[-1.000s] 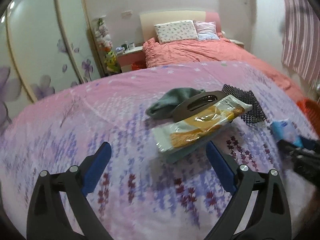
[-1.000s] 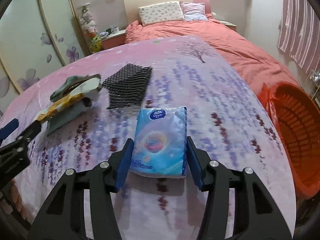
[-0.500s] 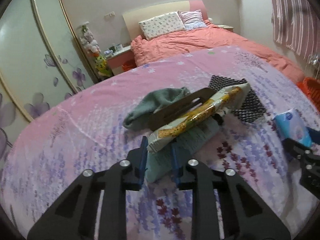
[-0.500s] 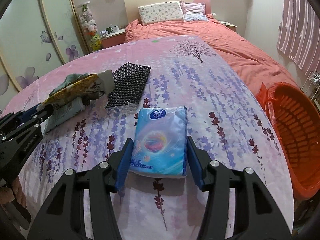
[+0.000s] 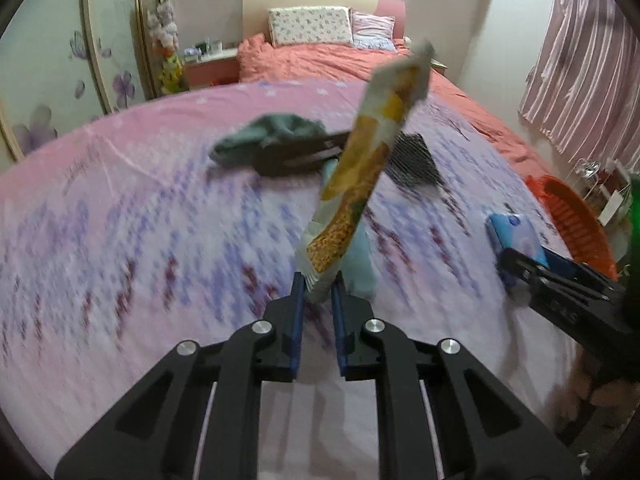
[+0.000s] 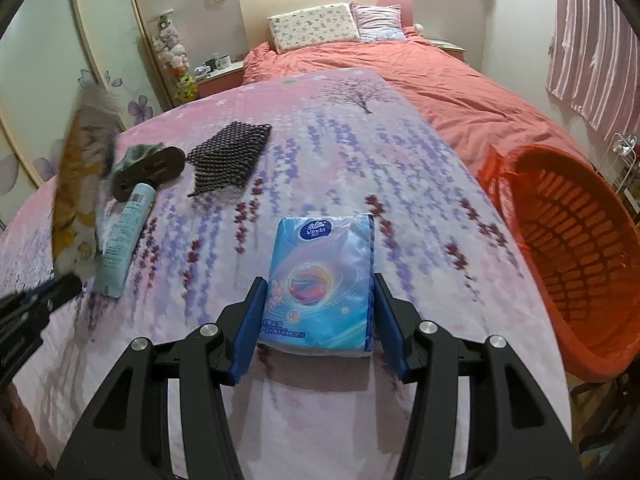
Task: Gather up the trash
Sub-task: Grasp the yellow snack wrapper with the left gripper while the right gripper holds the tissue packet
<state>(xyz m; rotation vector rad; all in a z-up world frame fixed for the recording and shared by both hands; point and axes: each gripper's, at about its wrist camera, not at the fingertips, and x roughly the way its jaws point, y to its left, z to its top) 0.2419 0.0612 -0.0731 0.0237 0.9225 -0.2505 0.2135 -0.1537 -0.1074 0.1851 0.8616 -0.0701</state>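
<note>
Left tongs (image 5: 318, 294) have just been closing and now pinch the snack wrapper (image 5: 362, 176), lifted from the bedspread (image 5: 120, 220) to frame centre. Right tongs (image 6: 316, 316) clamp the tissue pack (image 6: 320, 280), as before, at centre frame.

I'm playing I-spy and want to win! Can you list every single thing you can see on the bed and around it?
snack wrapper: one, yellow and white, lifted, pinched in the left gripper
tissue pack: one, blue, between the right gripper's fingers
tube: one, pale blue, lying on the floral sheet
mesh mat: one, black, mid-sheet
cloth: one, grey-green, beside a dark brown flat piece
basket: one, orange, right of the bed
pillows: two, at the headboard
left gripper: black and blue, shut
right gripper: black and blue, hugging the pack
</note>
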